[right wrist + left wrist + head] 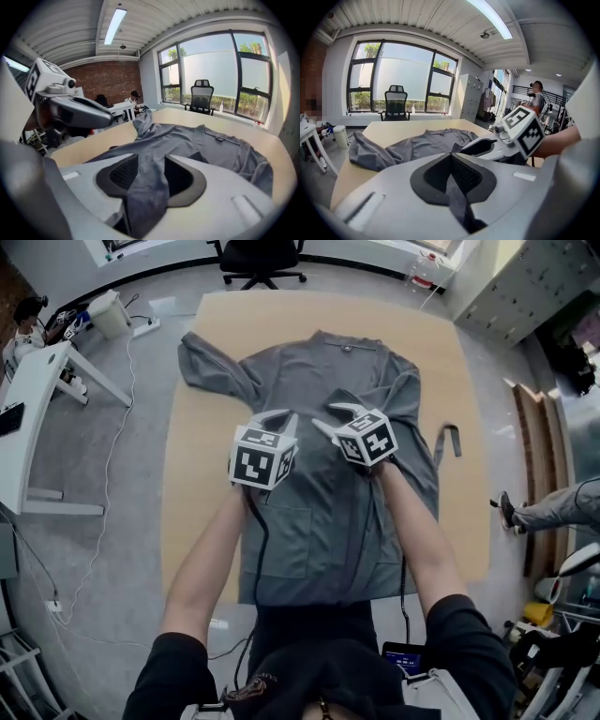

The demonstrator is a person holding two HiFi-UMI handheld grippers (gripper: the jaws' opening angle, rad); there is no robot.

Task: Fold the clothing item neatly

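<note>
A grey long-sleeved garment point(319, 512) lies spread face up on the wooden table point(206, 381), collar at the far end and hem at the near edge. Its left sleeve point(211, 367) is bunched at the far left corner. Both grippers hover side by side over the chest. My left gripper point(281, 417) is shut, and in the left gripper view a thin dark fold of the garment point(457, 199) is pinched between its jaws point(451, 157). My right gripper point(333, 416) has its jaws apart point(147, 161), and a loose band of the grey cloth point(147, 187) runs between the pads.
A grey strap point(451, 441) lies on the table's right side. Beyond the far edge stands a black office chair point(259, 259). A white desk point(37, 395), a bin point(109, 313) and floor cables are at the left. Wooden boards point(534, 456) and a person's leg point(553, 507) are at the right.
</note>
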